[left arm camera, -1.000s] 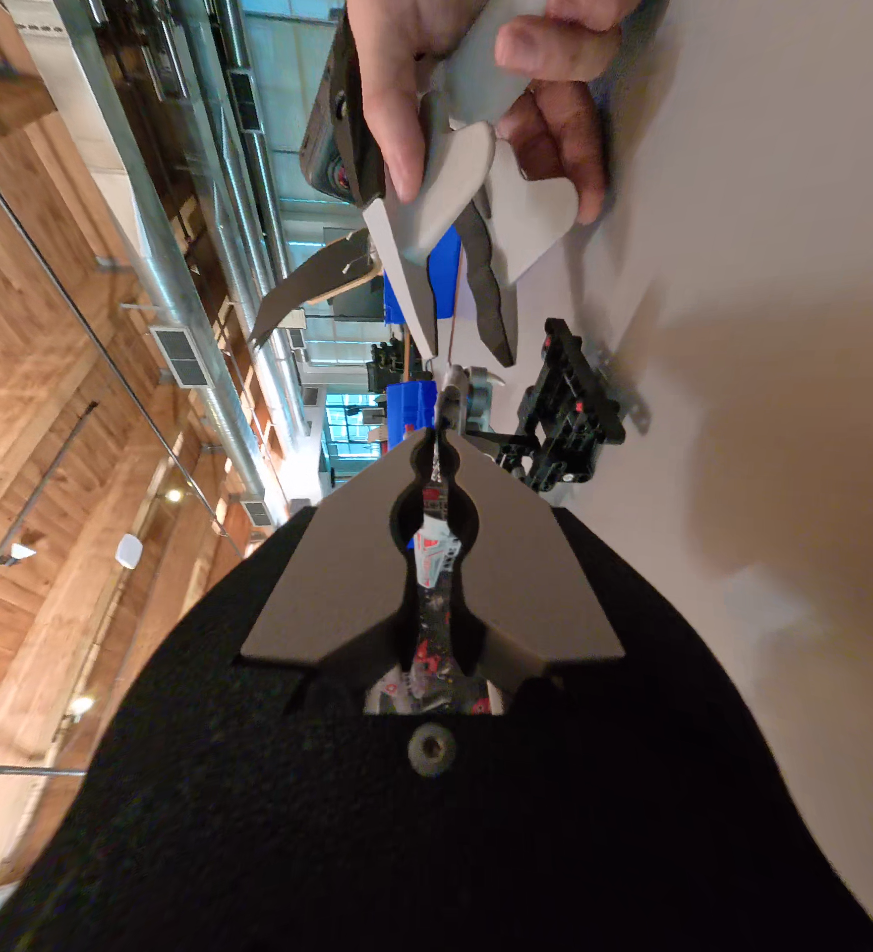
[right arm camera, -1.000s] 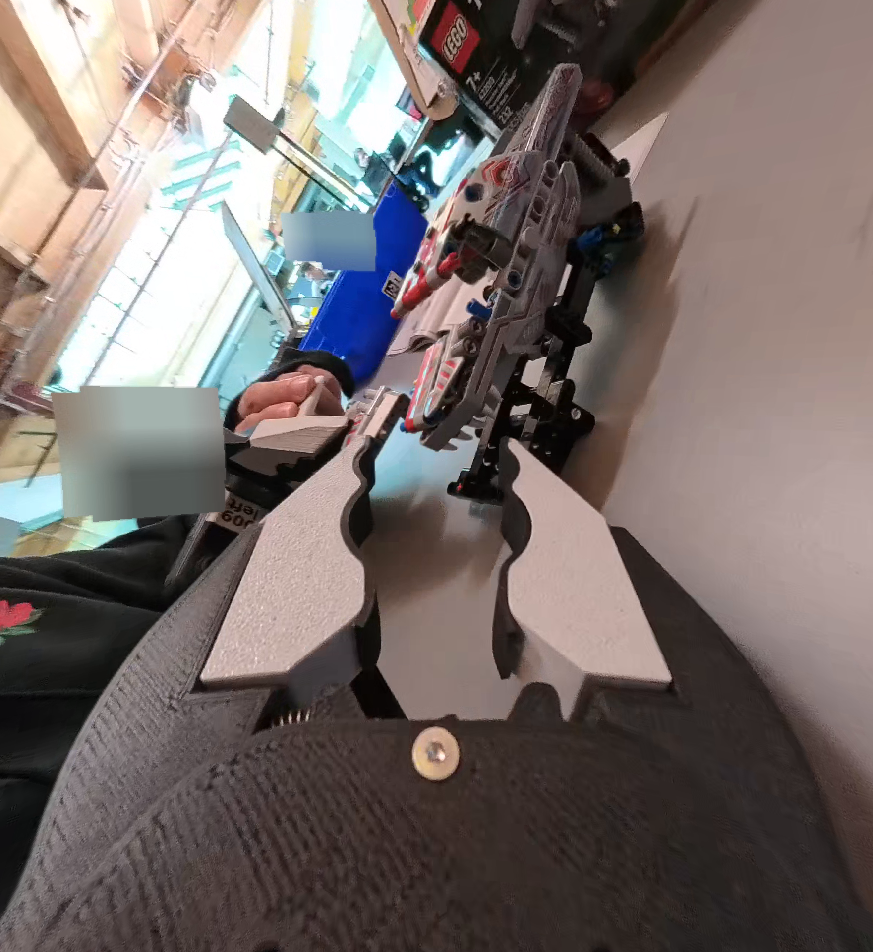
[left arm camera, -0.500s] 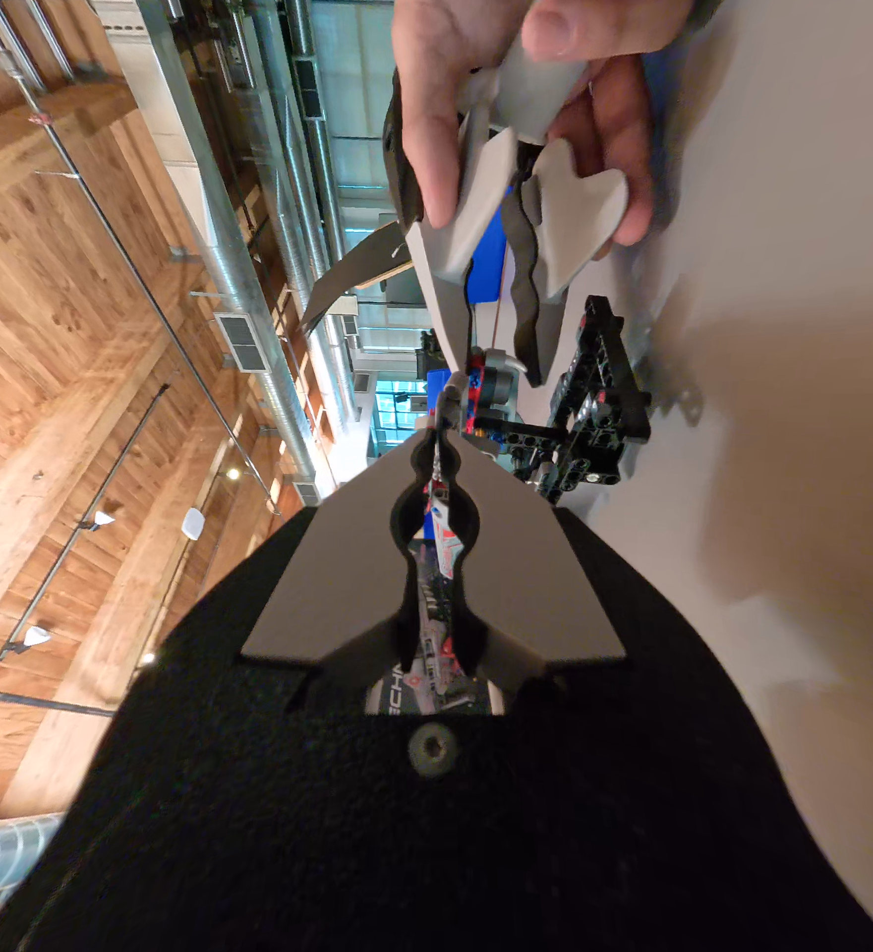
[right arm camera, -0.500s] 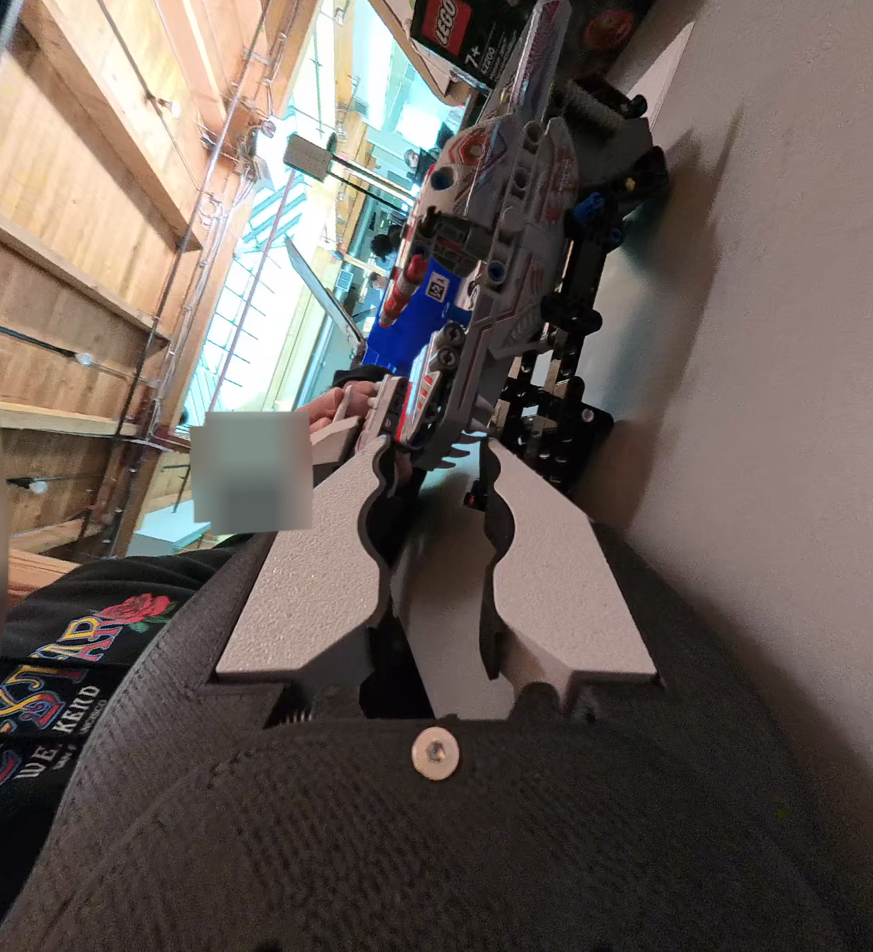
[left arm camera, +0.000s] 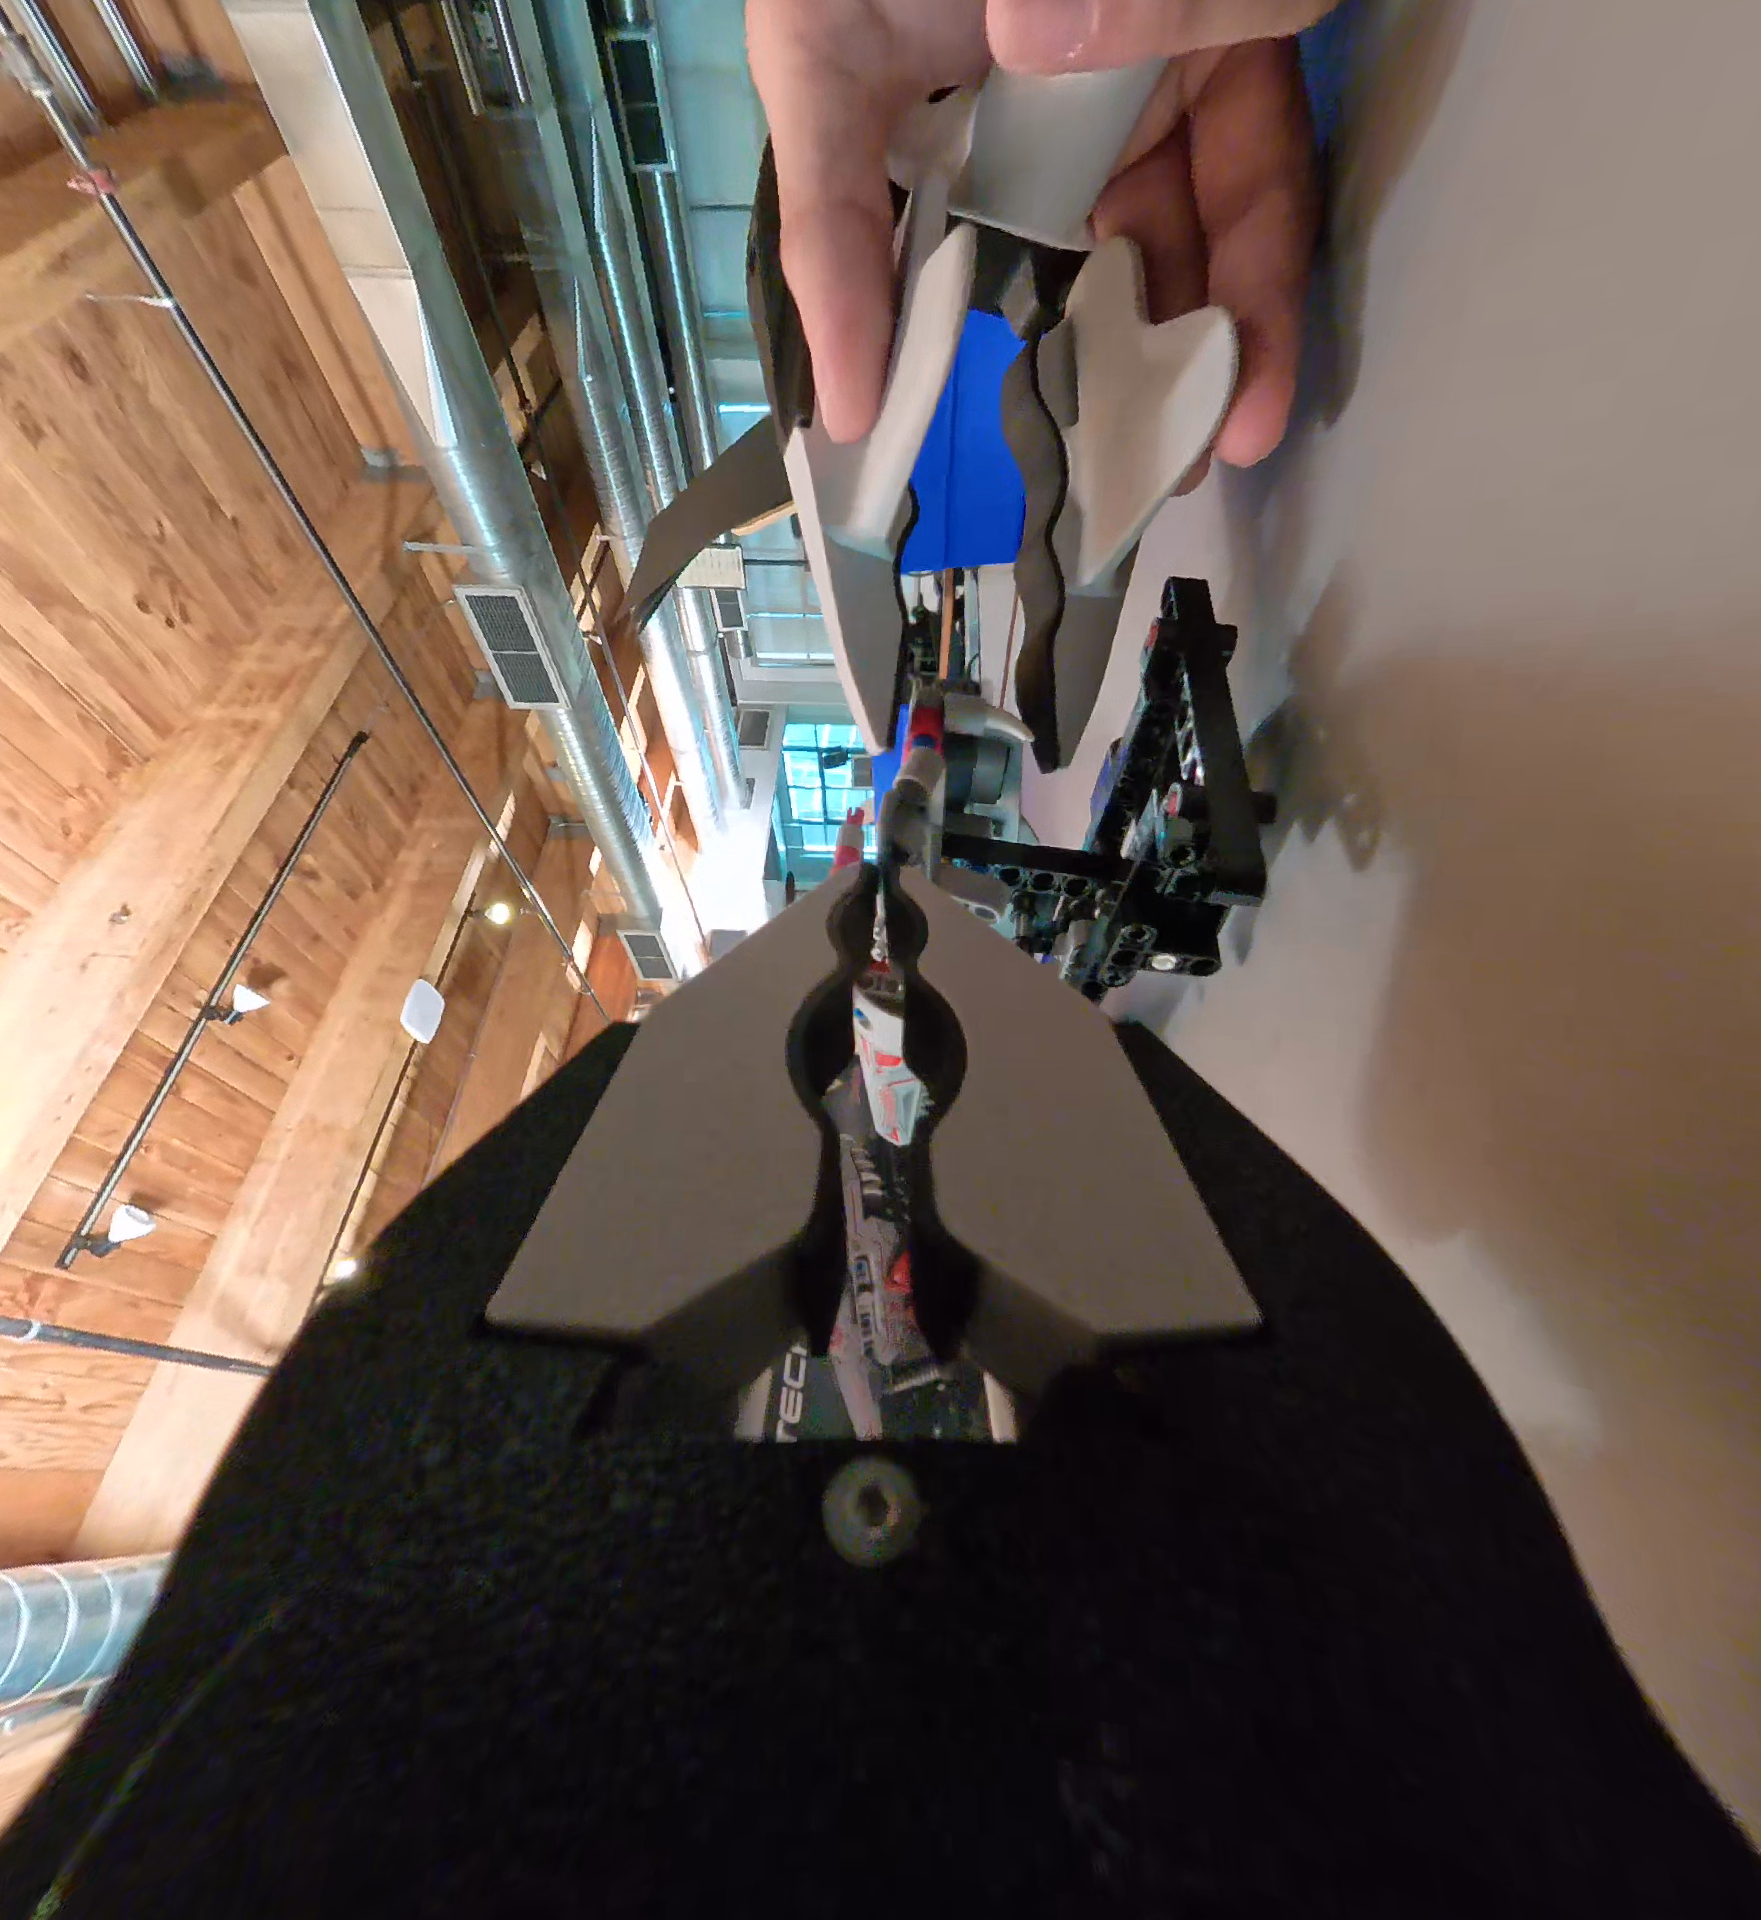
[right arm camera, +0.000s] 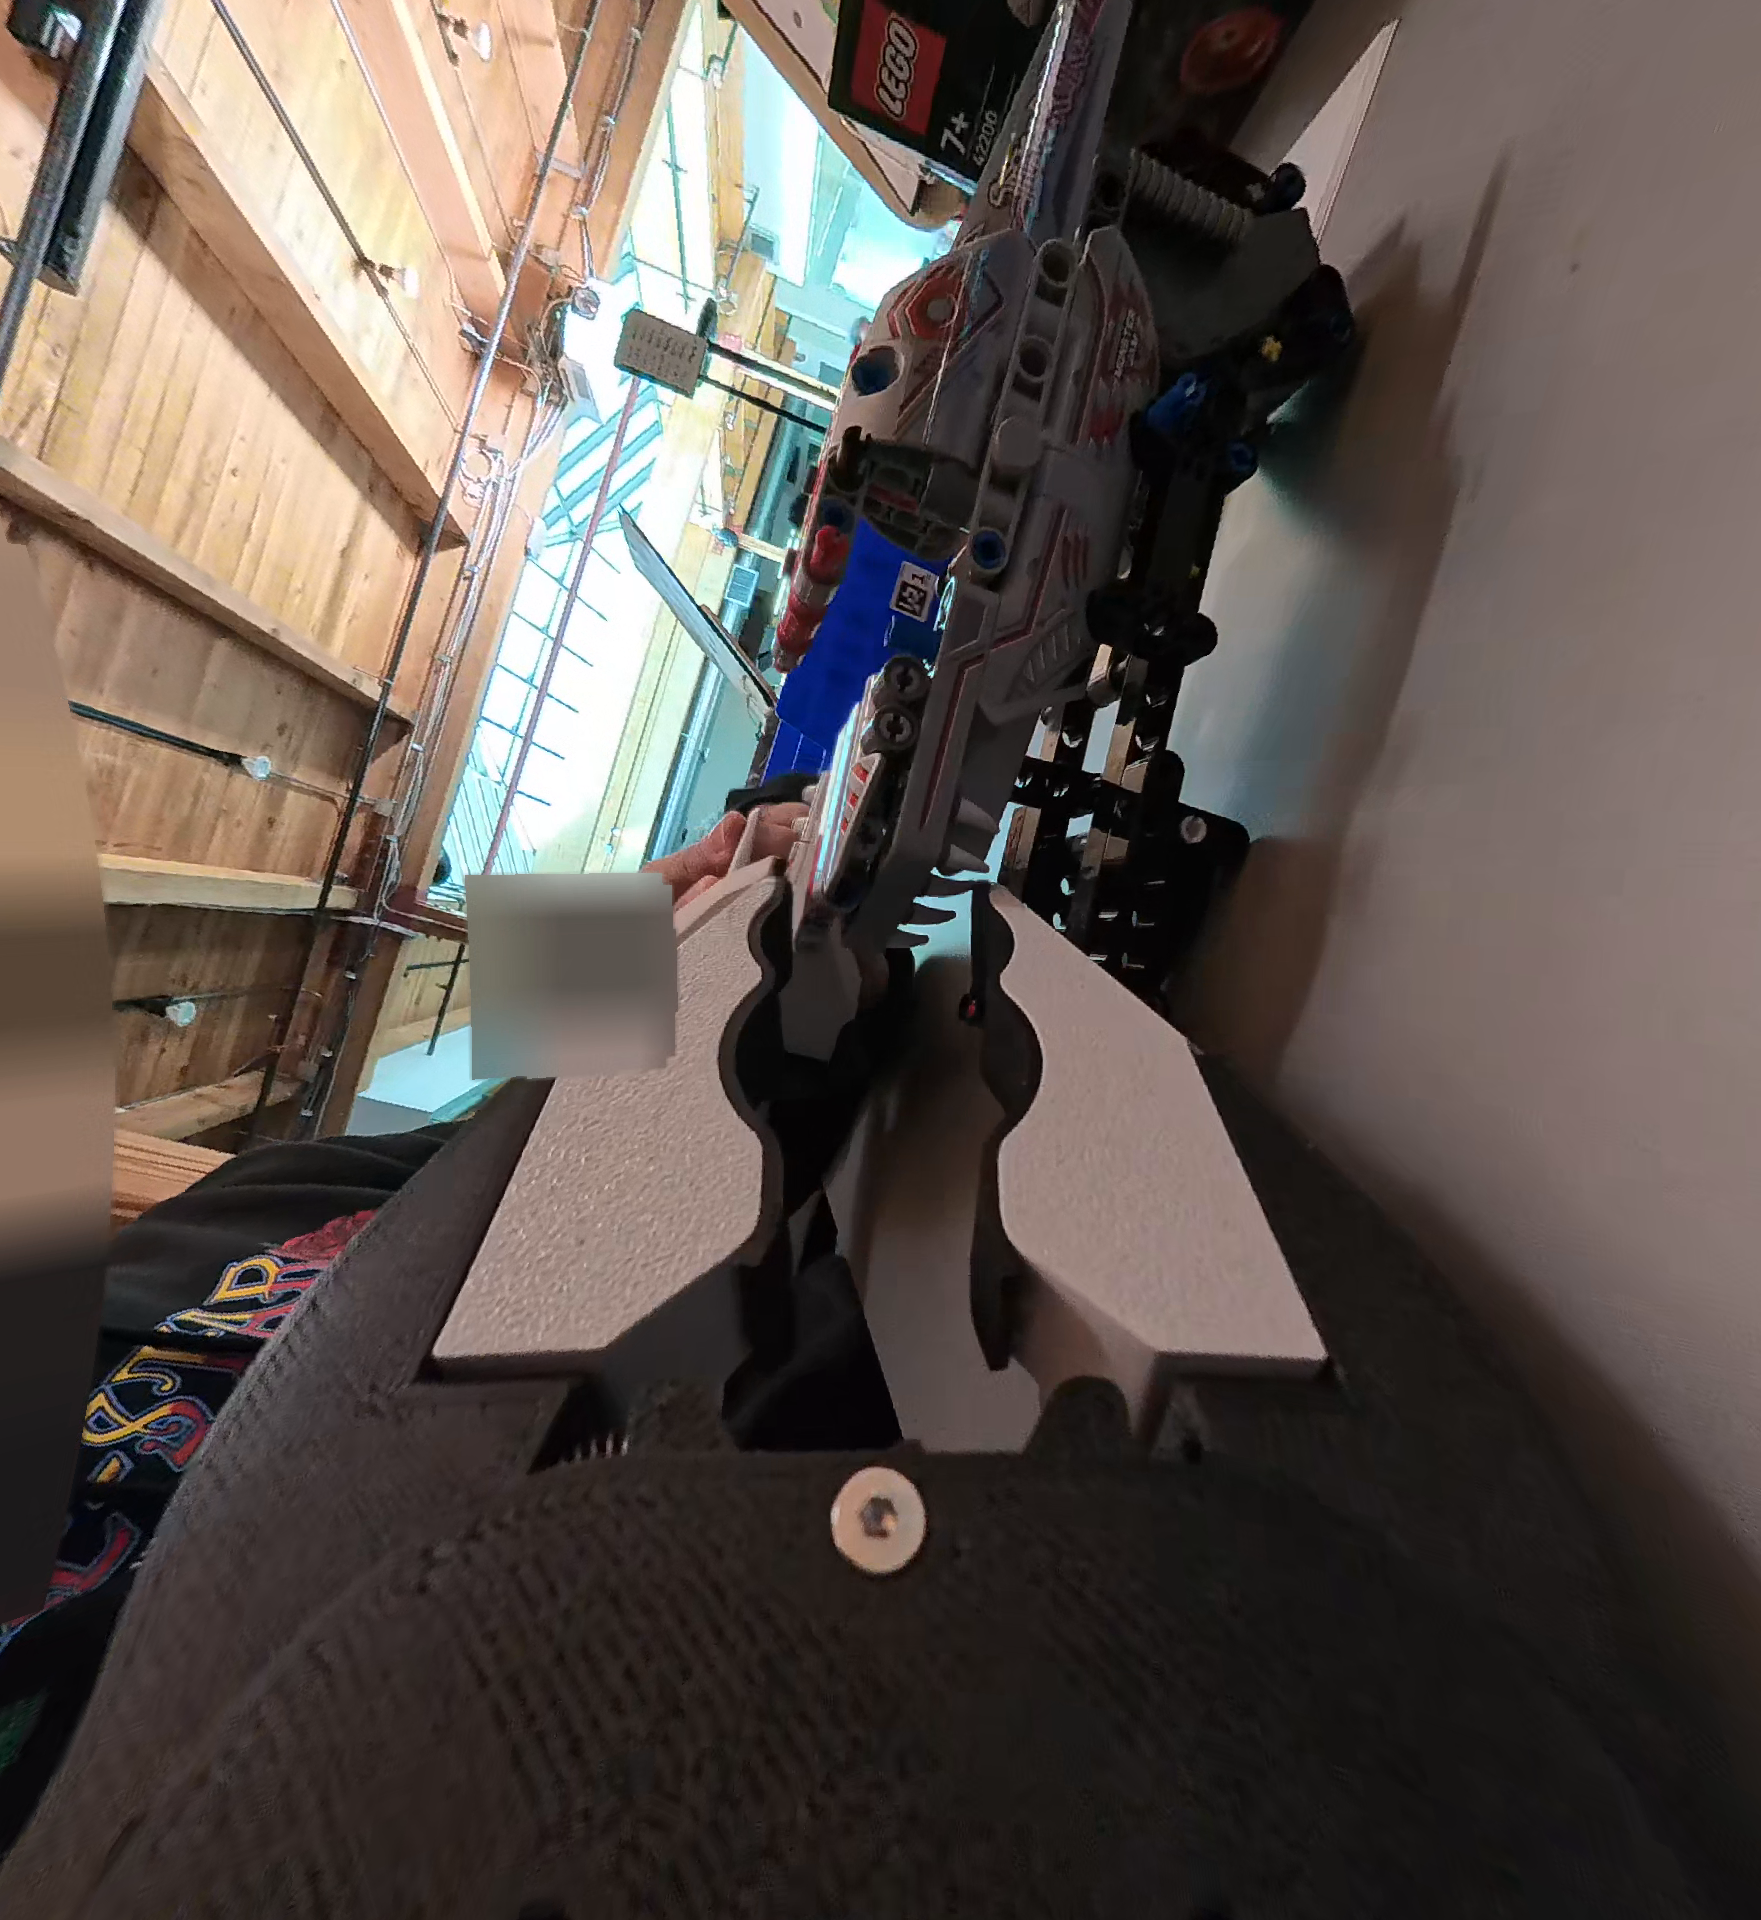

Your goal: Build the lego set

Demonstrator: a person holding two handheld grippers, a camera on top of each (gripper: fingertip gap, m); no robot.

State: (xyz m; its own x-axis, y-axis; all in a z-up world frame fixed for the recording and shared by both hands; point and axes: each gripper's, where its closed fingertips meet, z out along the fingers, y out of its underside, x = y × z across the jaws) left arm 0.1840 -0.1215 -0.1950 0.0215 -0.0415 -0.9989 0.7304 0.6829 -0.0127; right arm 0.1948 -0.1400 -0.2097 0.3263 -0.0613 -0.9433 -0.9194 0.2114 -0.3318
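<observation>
The lego model (right arm camera: 1001,468) is a grey body with red markings and white teeth on a black beam frame (right arm camera: 1115,831), lying against the table (right arm camera: 1582,727). My left gripper (left arm camera: 881,883) is shut on the edge of the model's grey and red body panel (left arm camera: 881,1081). My right gripper (right arm camera: 886,899) is open, its fingers on either side of the toothed end of the body. It also shows in the left wrist view (left arm camera: 959,743), held by a hand (left arm camera: 834,208), open above the black frame (left arm camera: 1156,831).
A black lego box (right arm camera: 907,83) and dark loose parts (right arm camera: 1240,239) lie at the far end of the table. A blue bin (right arm camera: 834,644) stands behind the model. A person in a dark printed top (right arm camera: 180,1351) is at the left. Both grippers' tips are close together, under 4 cm apart.
My right gripper has moved forward to the model, so its open fingers now straddle the toothed end. My left gripper has stayed shut on the panel.
</observation>
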